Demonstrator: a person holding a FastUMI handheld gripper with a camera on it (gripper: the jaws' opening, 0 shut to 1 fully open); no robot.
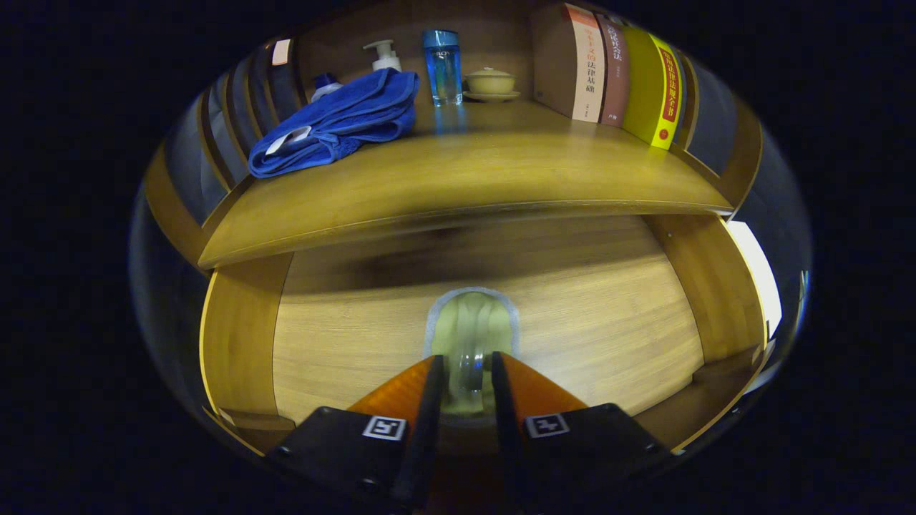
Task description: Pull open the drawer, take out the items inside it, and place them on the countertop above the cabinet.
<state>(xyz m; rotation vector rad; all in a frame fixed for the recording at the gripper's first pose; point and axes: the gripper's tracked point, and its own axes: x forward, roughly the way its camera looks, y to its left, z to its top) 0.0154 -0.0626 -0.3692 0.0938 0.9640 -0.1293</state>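
Claw [464, 372] nearly closed, fingers clamping clear drawer knob [469, 365].

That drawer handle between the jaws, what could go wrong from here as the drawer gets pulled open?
1. The handle looks clear and smooth; the gripper has its jaws closed on its sides, so they might slip off during the pull.
2. The drawer front sits just under the countertop, so lifting while pulling could bump the edge.
3. The blue towel already covers part of the countertop, leaving less room for the items.
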